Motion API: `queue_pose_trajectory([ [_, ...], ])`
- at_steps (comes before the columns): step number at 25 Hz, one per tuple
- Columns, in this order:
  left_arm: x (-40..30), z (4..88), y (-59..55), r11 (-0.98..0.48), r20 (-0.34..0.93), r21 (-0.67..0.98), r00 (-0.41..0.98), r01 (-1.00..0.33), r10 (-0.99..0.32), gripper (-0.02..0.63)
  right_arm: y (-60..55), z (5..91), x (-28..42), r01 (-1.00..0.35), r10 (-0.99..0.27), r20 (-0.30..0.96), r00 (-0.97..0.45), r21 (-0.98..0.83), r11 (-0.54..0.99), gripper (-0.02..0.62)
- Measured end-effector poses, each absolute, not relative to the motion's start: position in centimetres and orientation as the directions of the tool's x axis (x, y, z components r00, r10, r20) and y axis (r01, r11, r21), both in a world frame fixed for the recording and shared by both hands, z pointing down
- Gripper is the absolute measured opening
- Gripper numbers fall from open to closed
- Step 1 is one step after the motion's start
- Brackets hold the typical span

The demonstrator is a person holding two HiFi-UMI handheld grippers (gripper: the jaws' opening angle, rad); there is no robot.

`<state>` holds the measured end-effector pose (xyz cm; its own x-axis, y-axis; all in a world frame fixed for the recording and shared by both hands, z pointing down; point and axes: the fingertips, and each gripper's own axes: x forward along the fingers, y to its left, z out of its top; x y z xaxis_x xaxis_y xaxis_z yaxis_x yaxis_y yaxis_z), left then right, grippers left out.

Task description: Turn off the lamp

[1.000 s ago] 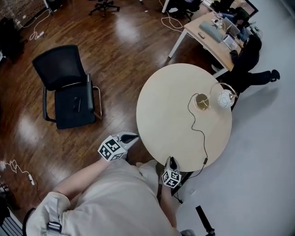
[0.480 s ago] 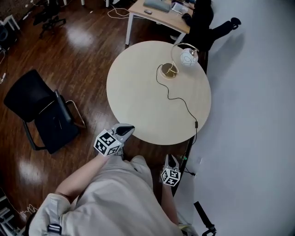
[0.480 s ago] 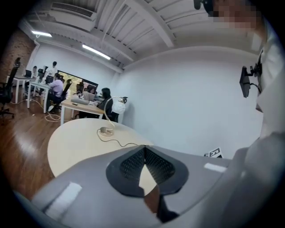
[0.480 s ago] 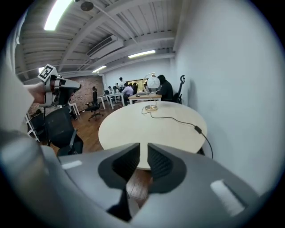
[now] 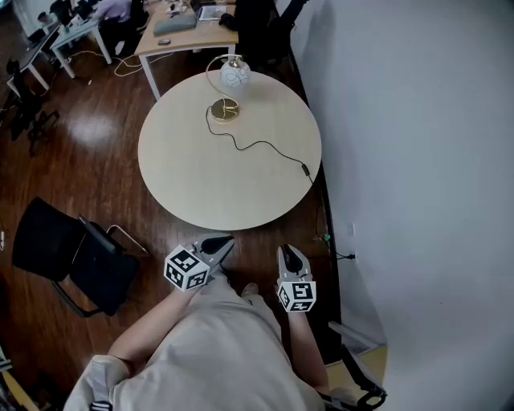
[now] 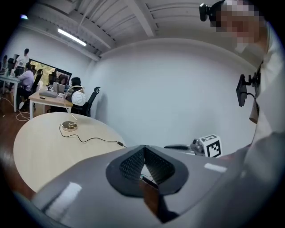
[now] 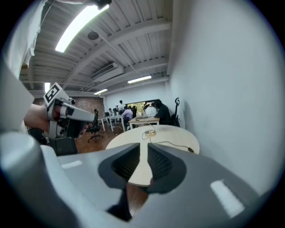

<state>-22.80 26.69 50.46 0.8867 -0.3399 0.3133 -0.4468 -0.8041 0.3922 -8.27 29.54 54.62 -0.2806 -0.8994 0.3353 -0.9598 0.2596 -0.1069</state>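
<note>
The lamp, a white globe on a curved gold arm with a round gold base, stands at the far side of the round beige table. Its black cord runs across the top to an inline switch near the right rim. My left gripper and right gripper hover side by side just short of the near table edge, far from the lamp. The left jaws meet at their tips, empty. A narrow gap parts the right jaws, with nothing in it. The left gripper view shows the lamp; the right gripper view has it too.
A black office chair stands on the wood floor to the left. A white wall runs close along the table's right side, where the cord drops toward a plug. Desks with seated people lie beyond the table.
The view has swung round the table, which now lies straight ahead with the lamp at its far side. Both grippers have risen; the right one has come up level with the left.
</note>
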Motion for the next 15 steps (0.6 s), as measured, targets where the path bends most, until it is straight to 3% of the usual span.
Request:
queue_pose_trajectory([
  [9, -19.7, 51.6, 34.0, -0.870, 0.330, 0.365, 0.920, -0.333, -0.214, -0.018, 36.3, 51.6, -7.9, -0.972, -0.932, 0.277, -0.233, -0.088, 0.217, 0.054],
  [15, -20.8, 49.2, 34.7, -0.938, 0.291, 0.313, 0.955, -0.148, -0.053, -0.018, 38.8, 50.6, -8.3, -0.989, -0.958, 0.284, -0.030, -0.147, -0.013, 0.054],
])
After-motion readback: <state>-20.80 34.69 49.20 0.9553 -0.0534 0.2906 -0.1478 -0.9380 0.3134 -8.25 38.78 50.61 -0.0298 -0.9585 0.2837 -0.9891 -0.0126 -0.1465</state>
